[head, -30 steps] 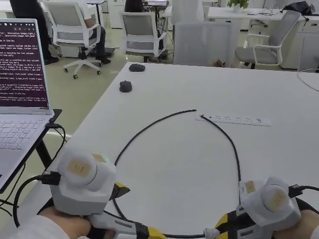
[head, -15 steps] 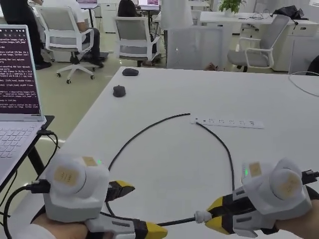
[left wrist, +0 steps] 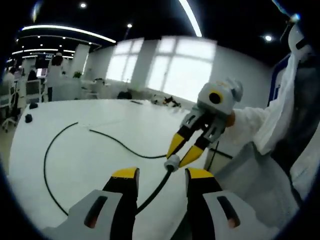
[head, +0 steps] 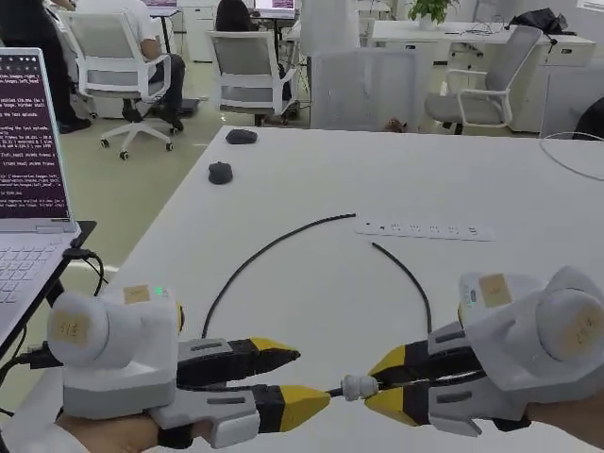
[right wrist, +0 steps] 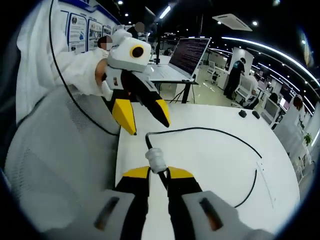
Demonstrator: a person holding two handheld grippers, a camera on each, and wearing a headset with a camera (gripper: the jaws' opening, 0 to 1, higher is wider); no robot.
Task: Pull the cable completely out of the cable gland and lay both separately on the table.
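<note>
We raised both | left hand-held gripper (head: 311, 376) apart, cable (head: 260, 253) between | right hand-held gripper (head: 377, 385) clamped on cable gland (head: 357, 387) | cable end had drawn back from power strip (head: 425, 229); extraction unfinished

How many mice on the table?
2. One computer mouse lies near the table's left edge; the second mouse lies farther back by the far left corner. The near edge is partly hidden.

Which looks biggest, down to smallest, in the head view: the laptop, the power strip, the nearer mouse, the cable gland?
1. laptop
2. power strip
3. nearer mouse and cable gland look about alike; the gland sits much closer to the camera, so I leave them unranked.
</note>
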